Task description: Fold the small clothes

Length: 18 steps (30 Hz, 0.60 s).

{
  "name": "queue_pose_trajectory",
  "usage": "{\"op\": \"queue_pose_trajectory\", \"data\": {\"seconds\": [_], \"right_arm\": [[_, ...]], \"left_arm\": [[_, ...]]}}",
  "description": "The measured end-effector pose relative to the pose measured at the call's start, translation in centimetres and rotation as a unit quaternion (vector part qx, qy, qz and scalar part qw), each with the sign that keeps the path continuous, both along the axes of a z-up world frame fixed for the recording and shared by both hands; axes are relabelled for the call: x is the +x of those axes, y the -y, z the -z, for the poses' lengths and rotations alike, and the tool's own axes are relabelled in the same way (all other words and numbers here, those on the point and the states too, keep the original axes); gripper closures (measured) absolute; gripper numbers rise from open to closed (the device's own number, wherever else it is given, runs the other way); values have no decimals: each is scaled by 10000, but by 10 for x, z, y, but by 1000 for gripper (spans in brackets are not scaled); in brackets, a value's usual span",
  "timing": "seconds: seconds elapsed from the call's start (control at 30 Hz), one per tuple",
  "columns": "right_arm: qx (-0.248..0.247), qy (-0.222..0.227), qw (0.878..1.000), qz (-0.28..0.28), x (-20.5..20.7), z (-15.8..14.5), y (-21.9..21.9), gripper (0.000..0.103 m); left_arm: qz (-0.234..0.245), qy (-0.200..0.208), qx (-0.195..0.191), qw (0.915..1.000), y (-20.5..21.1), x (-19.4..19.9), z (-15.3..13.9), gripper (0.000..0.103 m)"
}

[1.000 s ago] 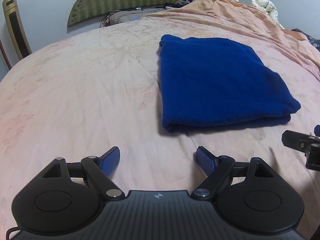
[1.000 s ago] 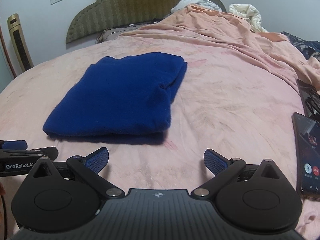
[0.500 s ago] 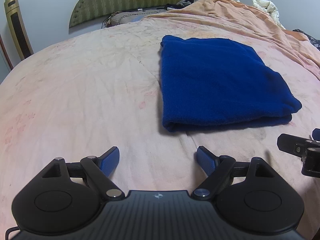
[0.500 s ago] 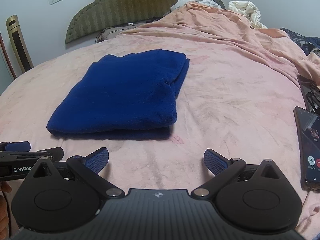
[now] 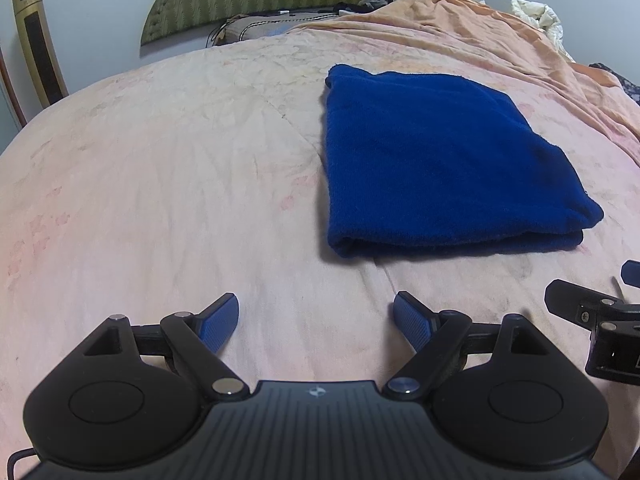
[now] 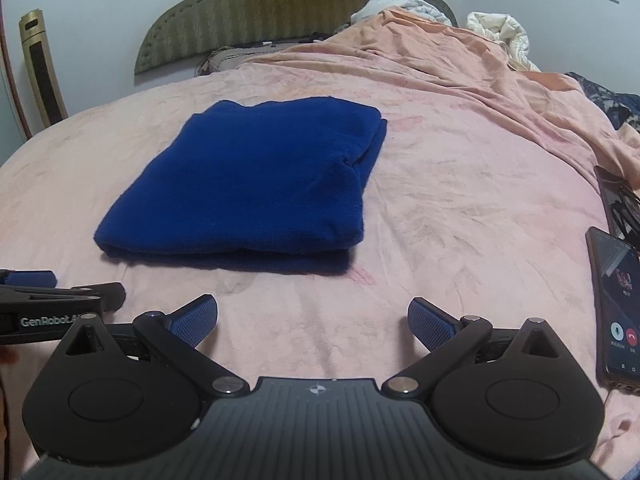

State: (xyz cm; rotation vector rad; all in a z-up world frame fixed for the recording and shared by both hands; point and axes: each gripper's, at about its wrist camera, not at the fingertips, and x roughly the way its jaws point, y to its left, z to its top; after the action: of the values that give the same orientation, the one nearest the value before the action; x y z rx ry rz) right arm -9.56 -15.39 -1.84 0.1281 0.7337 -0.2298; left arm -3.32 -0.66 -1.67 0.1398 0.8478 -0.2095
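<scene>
The folded blue garment [image 5: 440, 160] lies flat on the pink bedspread [image 5: 160, 168], in the upper right of the left wrist view and the centre left of the right wrist view. Its thick folded edge faces both tools. The left tool [image 5: 316, 322] sits at the lower middle of its frame, well short of that edge, jaws spread wide with only bedspread between its blue pads. The right tool [image 6: 312, 322] is likewise wide apart and empty, just short of the garment's near edge. Each tool shows at the other's frame edge. A phone [image 6: 614, 308] with a lit screen lies at the right edge of the right view.
</scene>
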Motion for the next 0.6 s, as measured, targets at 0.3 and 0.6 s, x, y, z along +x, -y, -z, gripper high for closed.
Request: {"op": "queue_pose_trajectory", "data": {"seconds": [0.3,0.6], "right_arm": [[-56,17,9999,-113,-1,-4,-5,0],[-29,35,10000,-54,-3,-4,-4,0]], "left_arm": [[-7,-31,6,10000,1,0,-1,18],[-12,-34,8,10000,1,-1,-2,18]]}}
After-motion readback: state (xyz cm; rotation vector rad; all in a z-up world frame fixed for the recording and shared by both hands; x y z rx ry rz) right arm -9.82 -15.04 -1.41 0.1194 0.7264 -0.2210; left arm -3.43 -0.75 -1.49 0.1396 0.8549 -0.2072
